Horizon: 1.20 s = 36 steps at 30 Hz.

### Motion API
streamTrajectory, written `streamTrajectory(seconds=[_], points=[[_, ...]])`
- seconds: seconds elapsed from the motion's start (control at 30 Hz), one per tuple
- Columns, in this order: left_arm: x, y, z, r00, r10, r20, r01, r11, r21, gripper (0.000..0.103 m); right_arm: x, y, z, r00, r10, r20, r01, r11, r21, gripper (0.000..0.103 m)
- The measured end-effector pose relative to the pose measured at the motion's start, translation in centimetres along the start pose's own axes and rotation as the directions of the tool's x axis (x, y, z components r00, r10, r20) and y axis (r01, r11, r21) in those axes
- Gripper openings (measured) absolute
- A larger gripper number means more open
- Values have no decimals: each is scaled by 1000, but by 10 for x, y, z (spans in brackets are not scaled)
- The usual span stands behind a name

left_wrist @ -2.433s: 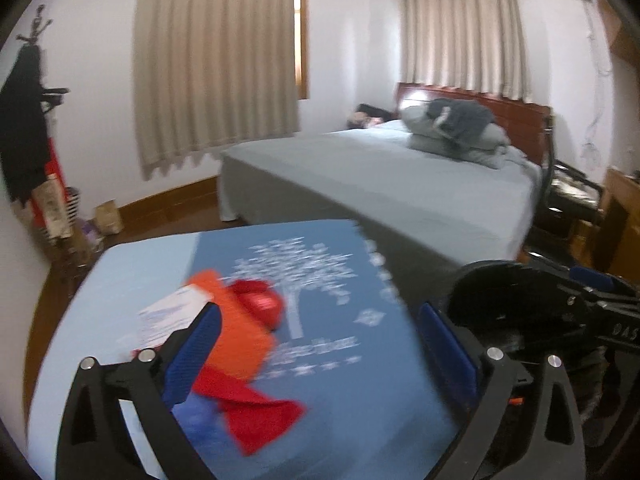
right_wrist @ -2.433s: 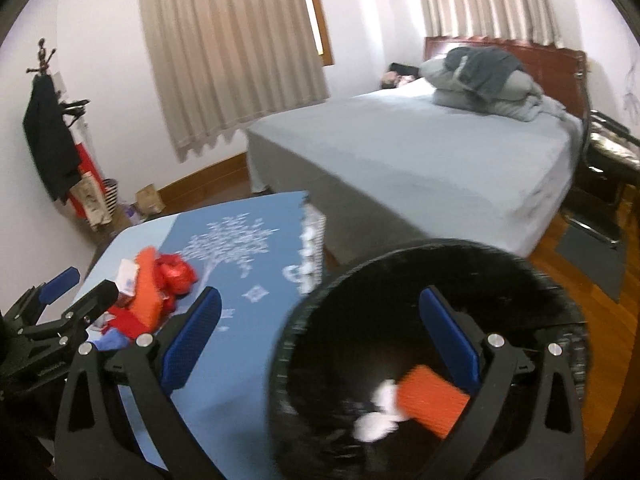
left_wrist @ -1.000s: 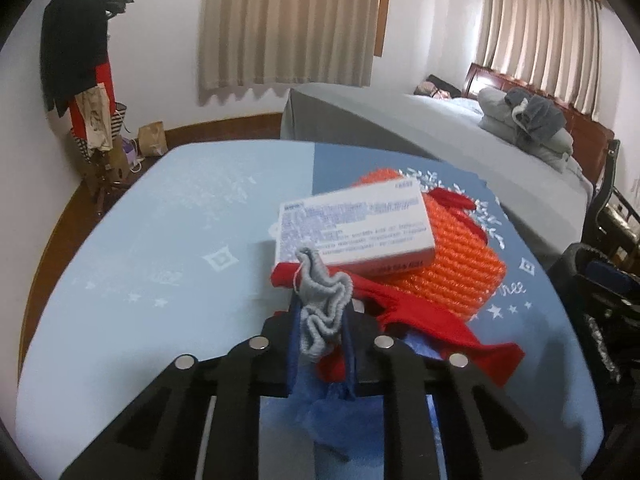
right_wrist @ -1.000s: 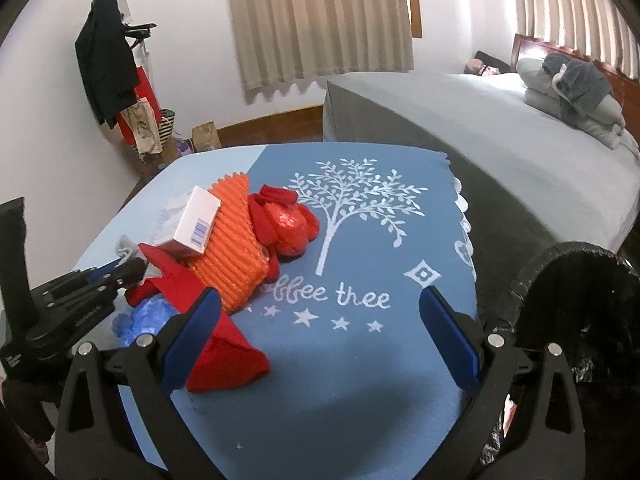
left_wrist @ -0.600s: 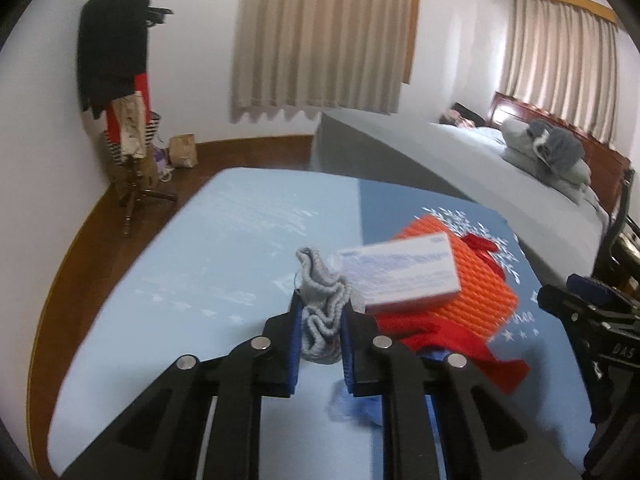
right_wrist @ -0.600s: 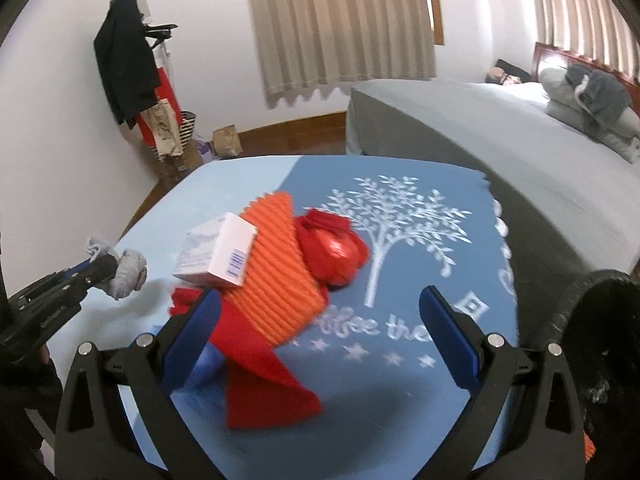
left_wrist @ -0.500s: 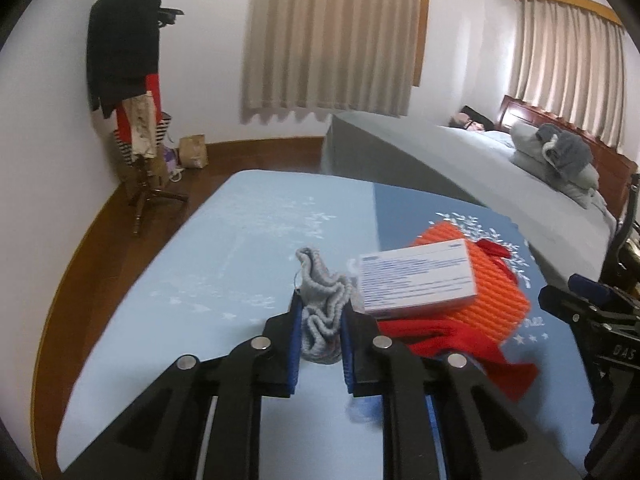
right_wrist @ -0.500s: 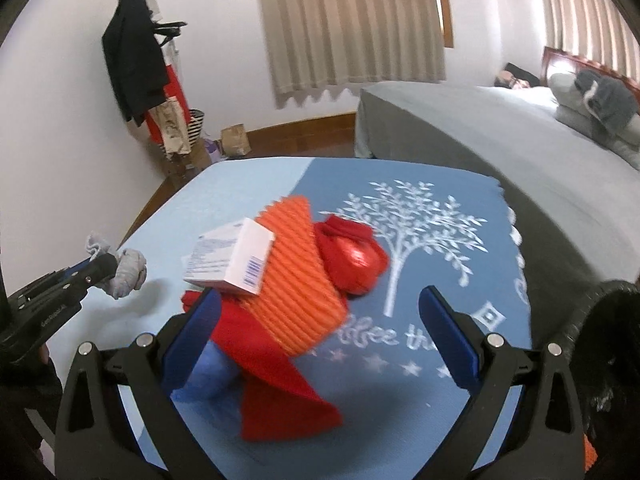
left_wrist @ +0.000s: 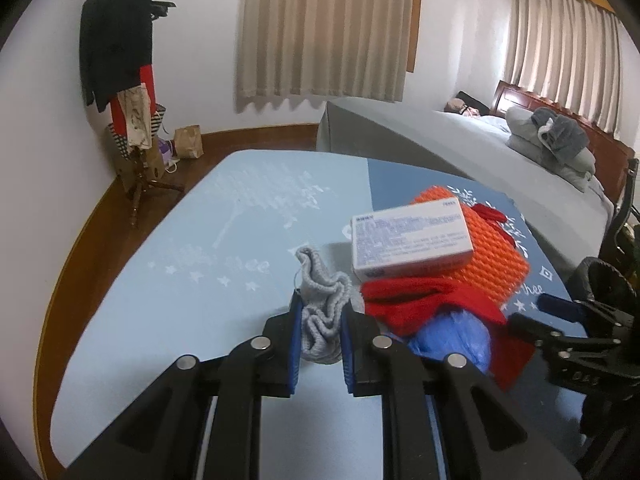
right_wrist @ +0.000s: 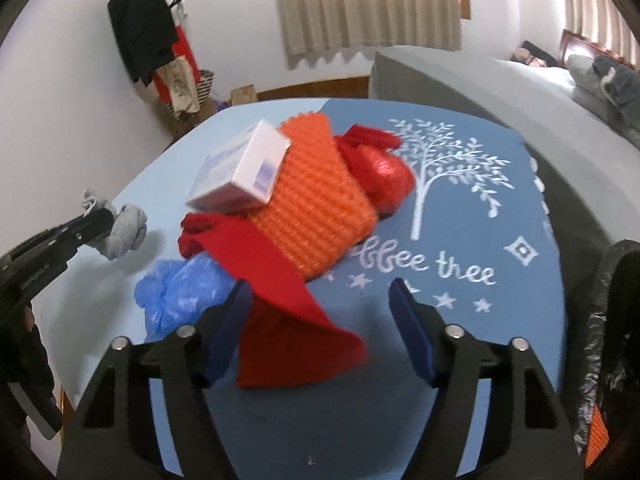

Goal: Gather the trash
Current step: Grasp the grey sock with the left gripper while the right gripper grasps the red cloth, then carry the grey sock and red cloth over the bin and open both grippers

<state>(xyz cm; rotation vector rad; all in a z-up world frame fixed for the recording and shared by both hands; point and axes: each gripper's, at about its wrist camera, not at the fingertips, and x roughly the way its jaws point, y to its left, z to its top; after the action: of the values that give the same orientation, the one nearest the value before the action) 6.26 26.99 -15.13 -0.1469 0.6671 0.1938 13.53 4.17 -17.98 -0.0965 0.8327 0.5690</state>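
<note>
My left gripper [left_wrist: 320,312] is shut on a crumpled grey sock [left_wrist: 322,308] and holds it just above the blue tablecloth; it also shows at the left of the right wrist view [right_wrist: 124,232]. Beside it lies a trash pile: a white box [left_wrist: 410,242] on an orange mesh sleeve [right_wrist: 316,204], red cloth [right_wrist: 288,292], a red foil wrapper [right_wrist: 384,176] and a blue plastic bag [right_wrist: 180,292]. My right gripper [right_wrist: 320,316] is open and empty, low over the red cloth at the pile's near edge.
A black-lined trash bin [right_wrist: 604,340] stands at the table's right edge, with an orange piece inside. The blue tablecloth [right_wrist: 460,240] covers the table. A grey bed [left_wrist: 480,152] lies behind. A coat rack [left_wrist: 124,92] stands far left.
My left gripper closed on the grey sock and lifted it off the pile. My right gripper swung from over the bin to the pile and narrowed its opening.
</note>
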Motion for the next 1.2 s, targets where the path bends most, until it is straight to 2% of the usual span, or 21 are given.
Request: streamTrajectory(seconds=[0.07, 0.13, 0.2, 0.3, 0.77, 1.2], points=[[0, -3, -2, 1000, -3, -3, 3, 1000, 7, 17, 6, 2, -3, 1000, 18, -21, -18, 1000, -4, 55], [-1, -6, -5, 1000, -6, -9, 6, 1000, 9, 17, 11, 5, -6, 997, 52, -49, -52, 999, -11, 41], [-2, -8, -7, 1000, -6, -11, 6, 1000, 9, 17, 14, 6, -7, 994, 89, -67, -89, 996, -10, 15], [-5, -9, -6, 1000, -6, -7, 6, 1000, 14, 17, 8, 8, -4, 993, 103, -57, -104, 994, -17, 4], [-27, -29, 9, 999, -35, 32, 34, 999, 29, 17, -54, -5, 23, 985, 143, 94, -144, 990, 8, 4], [-46, -82, 33, 988, -130, 78, 123, 988, 91, 17, -117, -33, 43, 966, 121, 230, -135, 990, 49, 4]])
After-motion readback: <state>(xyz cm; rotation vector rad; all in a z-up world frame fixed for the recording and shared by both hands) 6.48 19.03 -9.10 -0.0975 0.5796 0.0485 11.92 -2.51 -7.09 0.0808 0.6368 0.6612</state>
